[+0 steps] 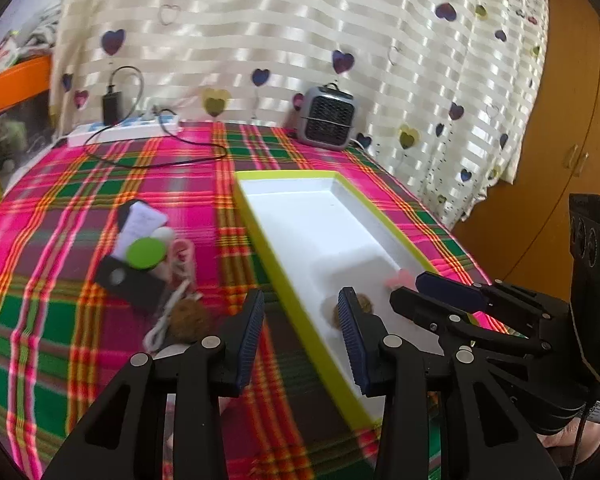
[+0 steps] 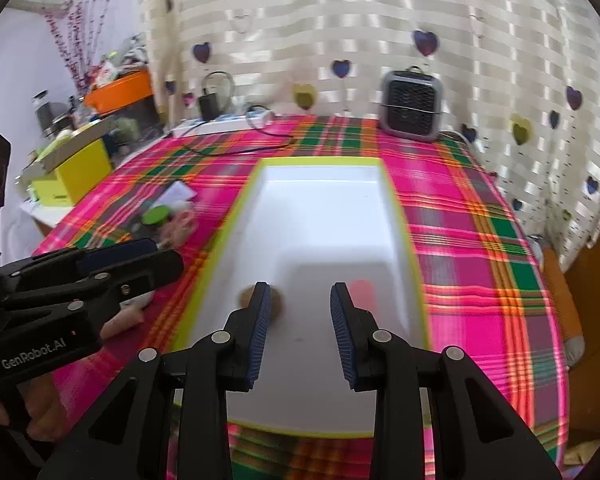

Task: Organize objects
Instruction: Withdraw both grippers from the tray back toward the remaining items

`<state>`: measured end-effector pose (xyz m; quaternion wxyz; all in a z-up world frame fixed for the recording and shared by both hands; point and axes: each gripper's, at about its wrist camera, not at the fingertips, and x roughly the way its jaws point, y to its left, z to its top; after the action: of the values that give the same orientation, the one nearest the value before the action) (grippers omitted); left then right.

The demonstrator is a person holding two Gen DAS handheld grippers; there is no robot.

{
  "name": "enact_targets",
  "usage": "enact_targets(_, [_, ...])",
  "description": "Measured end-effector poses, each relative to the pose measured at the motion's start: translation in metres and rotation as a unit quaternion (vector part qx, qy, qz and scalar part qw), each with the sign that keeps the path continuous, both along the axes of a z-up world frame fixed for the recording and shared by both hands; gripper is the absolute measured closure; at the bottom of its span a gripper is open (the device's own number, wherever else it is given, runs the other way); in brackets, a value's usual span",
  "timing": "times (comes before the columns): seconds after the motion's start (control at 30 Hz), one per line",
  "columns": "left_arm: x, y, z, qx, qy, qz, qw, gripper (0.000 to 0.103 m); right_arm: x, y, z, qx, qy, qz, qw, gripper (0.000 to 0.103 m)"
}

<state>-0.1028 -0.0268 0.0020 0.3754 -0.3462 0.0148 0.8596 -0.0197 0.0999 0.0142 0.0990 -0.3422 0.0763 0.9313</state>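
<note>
A white tray with a lime-green rim (image 1: 260,224) (image 2: 400,216) lies on the plaid cloth. Inside its near end lie a brown ball (image 1: 366,303) (image 2: 278,304) and a pink piece (image 1: 398,279) (image 2: 362,292). To its left is a pile: a green-lidded jar (image 1: 146,253) (image 2: 156,215), a black block (image 1: 130,282), white card (image 1: 140,222), pink item (image 1: 182,258), white cord and another brown ball (image 1: 188,320). My left gripper (image 1: 302,320) is open and empty over the tray's left rim. My right gripper (image 2: 300,312) is open and empty above the tray's near end.
A grey mini heater (image 1: 327,117) (image 2: 412,110), a white power strip (image 1: 124,130) with a black charger (image 1: 112,106) and cable stand at the table's back against the curtain. Yellow boxes (image 2: 72,172) and an orange bin (image 2: 120,90) sit off the left. A wooden cabinet (image 1: 560,140) is at the right.
</note>
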Motion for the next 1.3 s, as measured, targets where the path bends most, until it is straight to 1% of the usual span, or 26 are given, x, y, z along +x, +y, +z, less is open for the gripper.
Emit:
enact_targets(0.13, [0.002, -0.018, -0.002, 0.004, 0.003, 0.021, 0.9998, 0.066, -0.003, -0.018, 0.000, -0.003, 0.003, 0.021, 1.000, 0.071])
enact_targets(0.27, [0.007, -0.037, -0.003, -0.001, 0.017, 0.047, 0.9987, 0.066, -0.002, -0.032, 0.001, -0.002, 0.007, 0.043, 0.999, 0.071])
enact_targets(0.4, [0.006, -0.055, -0.010, 0.002, -0.003, 0.060, 0.9982, 0.066, -0.001, -0.043, 0.000, -0.002, 0.008, 0.060, 0.998, 0.071])
enact_targets(0.53, [0.010, -0.065, -0.019, -0.006, -0.009, 0.059, 0.9982, 0.063, -0.003, -0.050, -0.002, -0.002, 0.004, 0.071, 0.997, 0.071])
enact_targets(0.83, [0.009, -0.061, -0.035, -0.040, -0.020, 0.040, 0.9982, 0.062, -0.003, -0.052, -0.003, -0.002, 0.005, 0.078, 0.997, 0.071])
enact_targets(1.03, [0.007, -0.054, -0.045, -0.061, -0.042, 0.030, 0.9968, 0.062, -0.004, -0.051, -0.003, -0.003, 0.004, 0.076, 0.997, 0.071])
enact_targets(1.2, [0.009, -0.051, -0.045, -0.072, -0.038, 0.027, 0.9963, 0.062, -0.004, -0.051, -0.002, -0.001, 0.007, 0.077, 0.997, 0.071])
enact_targets(1.23, [0.009, -0.050, -0.045, -0.075, -0.037, 0.029, 0.9960, 0.064, -0.004, -0.050, -0.001, -0.001, 0.008, 0.076, 0.997, 0.071])
enact_targets(1.3, [0.009, -0.049, -0.045, -0.083, -0.034, 0.033, 0.9955, 0.072, -0.005, -0.049, -0.001, -0.002, 0.009, 0.076, 0.997, 0.071])
